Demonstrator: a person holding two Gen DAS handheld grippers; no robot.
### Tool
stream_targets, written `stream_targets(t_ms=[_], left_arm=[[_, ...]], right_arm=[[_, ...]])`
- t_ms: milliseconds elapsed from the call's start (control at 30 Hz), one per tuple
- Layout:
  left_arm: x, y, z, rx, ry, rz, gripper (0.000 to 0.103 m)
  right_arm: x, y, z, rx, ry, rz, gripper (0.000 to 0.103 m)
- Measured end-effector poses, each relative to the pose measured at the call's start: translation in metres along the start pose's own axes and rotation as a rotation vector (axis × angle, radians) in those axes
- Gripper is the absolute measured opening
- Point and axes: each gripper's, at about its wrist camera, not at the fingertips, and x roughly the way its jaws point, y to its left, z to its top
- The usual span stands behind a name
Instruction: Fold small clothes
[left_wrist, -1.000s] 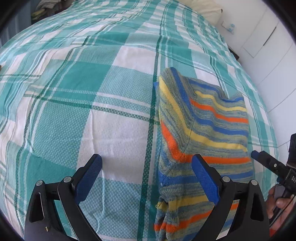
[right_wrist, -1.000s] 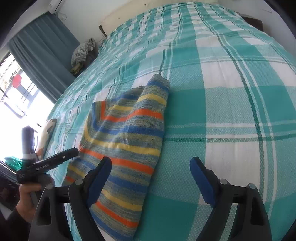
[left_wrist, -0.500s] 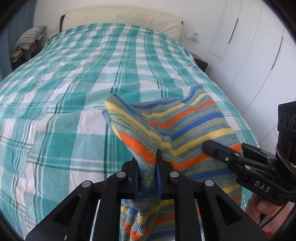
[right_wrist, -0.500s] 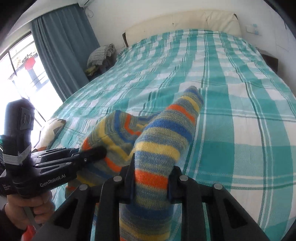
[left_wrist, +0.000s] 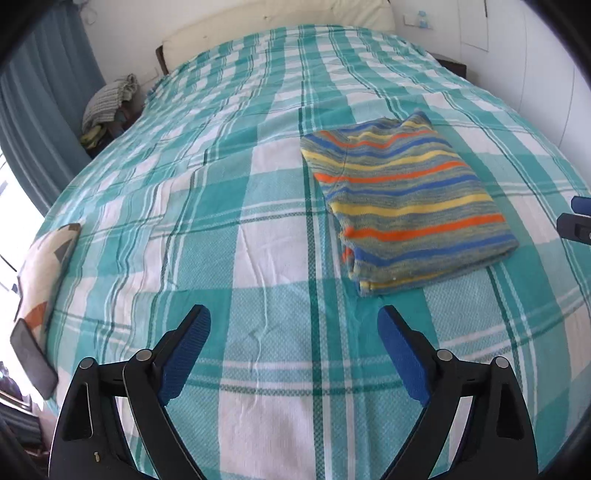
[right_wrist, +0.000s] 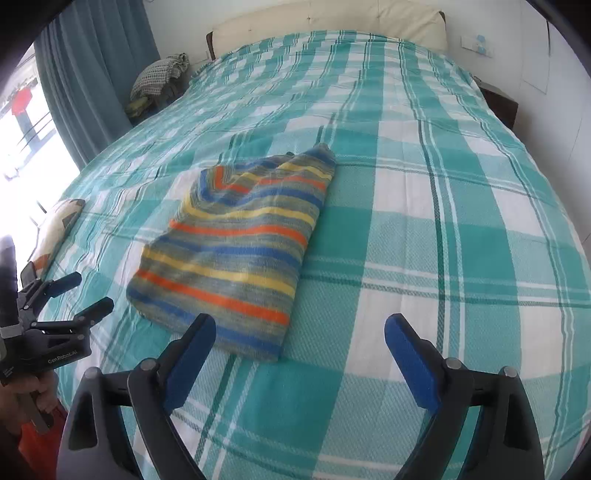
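Striped knit garment (left_wrist: 406, 199) lying folded into a compact rectangle on the teal-and-white checked bedspread (left_wrist: 229, 206), right of centre in the left wrist view and left of centre in the right wrist view. Left gripper (left_wrist: 293, 350) spread wide and opening, nothing between the blue pads, only bare bedspread below; garment just ahead and to its right, apart from the fingers. Right gripper (right_wrist: 300, 356) likewise wide and opening, empty, with the near edge of the garment just beyond its left finger. Fold apparently done, judging by the tidy stack. Risks from here: catching the near edge with a pad while pulling away, which could drag the top layer and undo the fold; the layered left edge in the left wrist view already looking slightly loose (soft knit, so likely to slump if nudged); the pointed far corner (right_wrist: 325, 155) sticking out past the rest, perhaps needing a tuck. Crowding also possible, both tools being close together beside the garment. Readable writing: "GenRoboAI" in white on the black body of the left gripper seen from the right wrist camera (right_wrist: 61, 360); no other legible label.
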Motion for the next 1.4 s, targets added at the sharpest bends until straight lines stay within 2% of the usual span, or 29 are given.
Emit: stream_targets(t_ms=[133,233,300,433,600,833,1033,1233,1400], left_arm=[[-0.061,-0.006,-0.024,-0.043,-0.011,0.056,0.099],[-0.104,-0.008,-0.033,-0.069,-0.033,0.114,0.1],[-0.13,-0.008,-0.04,-0.087,-0.053,0.107,0.1],[-0.166,-0.007,-0.056,-0.116,-0.017,0.068,0.1],[-0.21,-0.009,-0.076,-0.127,-0.022,0.053,0.1],[-0.264,-0.016,-0.087,-0.102,-0.043,0.062,0.1],[-0.301,-0.013,-0.106,-0.063,-0.068,0.057,0.1],[-0.323,-0.002,-0.117,-0.099,-0.074,0.039,0.1],[-0.337,-0.005,-0.117,-0.107,-0.104,0.02,0.1]], right_arm=[[-0.045,0.023,-0.049,-0.047,0.033,-0.049,0.094],[-0.084,0.039,-0.074,-0.026,0.02,-0.056,0.098],[-0.11,0.051,-0.087,-0.015,0.001,-0.061,0.099],[-0.155,0.077,-0.107,-0.038,-0.039,-0.107,0.1],[-0.203,0.094,-0.128,-0.07,-0.057,-0.106,0.1],[-0.266,0.101,-0.15,-0.084,-0.121,-0.171,0.1],[-0.311,0.103,-0.17,-0.072,-0.151,-0.157,0.1],[-0.336,0.099,-0.195,-0.061,-0.142,-0.195,0.1],[-0.354,0.102,-0.203,-0.065,-0.174,-0.224,0.1]])
